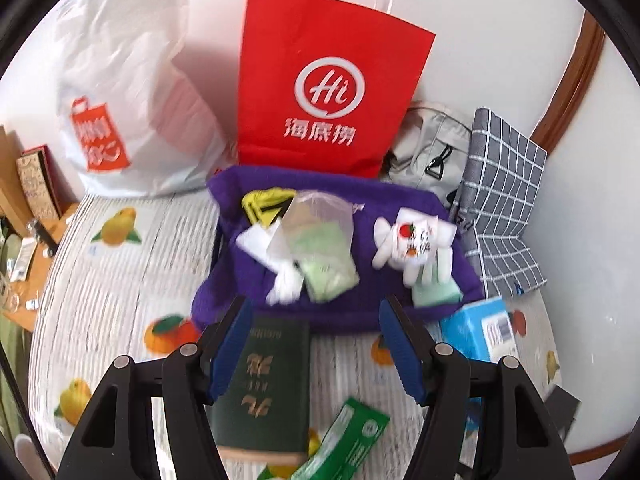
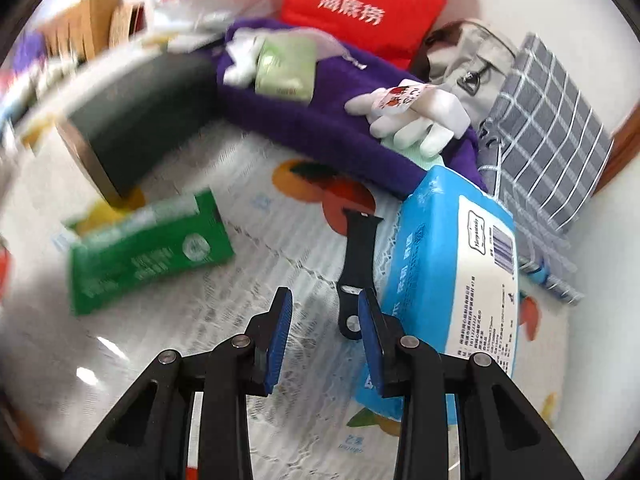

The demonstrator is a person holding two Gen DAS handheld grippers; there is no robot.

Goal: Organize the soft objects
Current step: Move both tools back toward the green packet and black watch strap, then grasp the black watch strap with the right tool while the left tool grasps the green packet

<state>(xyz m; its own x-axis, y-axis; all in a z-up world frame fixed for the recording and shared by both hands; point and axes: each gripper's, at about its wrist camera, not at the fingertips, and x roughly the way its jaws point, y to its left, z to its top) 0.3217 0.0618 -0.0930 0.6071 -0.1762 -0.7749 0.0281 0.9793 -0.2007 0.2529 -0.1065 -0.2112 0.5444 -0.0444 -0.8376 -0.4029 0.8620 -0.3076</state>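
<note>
Left tongs (image 1: 316, 320) open above dark green hardcover book (image 1: 268, 384); right tongs (image 2: 325, 312) open, empty, beside black rubber watch strap (image 2: 354, 264).

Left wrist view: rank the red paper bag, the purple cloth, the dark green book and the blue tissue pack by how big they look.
1. red paper bag, largest
2. purple cloth, close behind it, partly covered
3. dark green book, though it lies nearest the camera, which inflates it
4. blue tissue pack, smallest, partly hidden by the hand-held gripper
</note>
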